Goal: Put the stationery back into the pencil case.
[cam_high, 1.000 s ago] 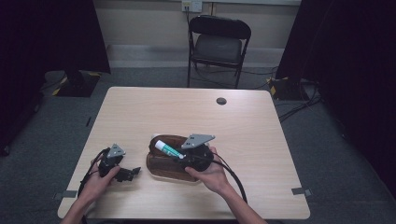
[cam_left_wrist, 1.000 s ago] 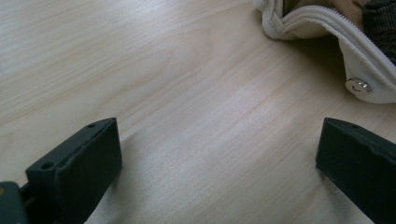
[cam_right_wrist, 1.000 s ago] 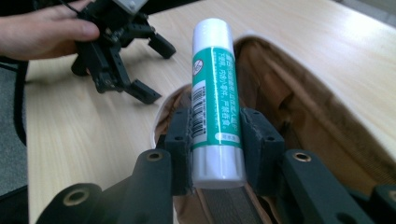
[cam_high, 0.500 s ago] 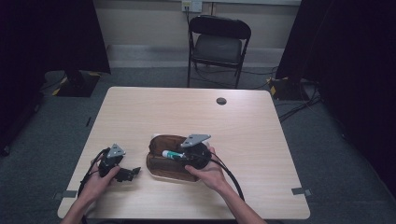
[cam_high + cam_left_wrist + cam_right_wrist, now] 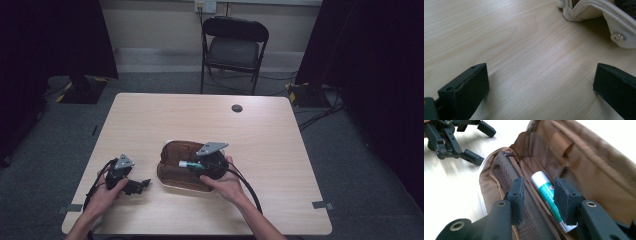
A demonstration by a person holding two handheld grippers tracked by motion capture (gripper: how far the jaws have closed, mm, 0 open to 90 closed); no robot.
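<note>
A brown pouch (image 5: 172, 159) with white trim lies open in the middle of the table (image 5: 280, 150). My right gripper (image 5: 194, 167) reaches into it from the right. In the right gripper view a green and white tube (image 5: 545, 190) lies on the pouch lining (image 5: 579, 157) between the jaws of the right gripper (image 5: 537, 189). These jaws have just been opening; the left pad stands clear of the tube, so the grip is open. The left gripper (image 5: 141, 184) rests on the table left of the pouch, open and empty (image 5: 540, 72), with the pouch's white edge (image 5: 594, 11) ahead of it.
A small black round object (image 5: 237, 108) sits near the table's far edge. A black folding chair (image 5: 232, 47) stands behind the table. Cables trail from both grippers toward the near edge. The left gripper (image 5: 482, 143) appears at the top left of the right gripper view.
The right gripper has sunk into the pouch with the tube, which now lies lower and flatter. Its jaws have widened. The left gripper has stayed where it was.
</note>
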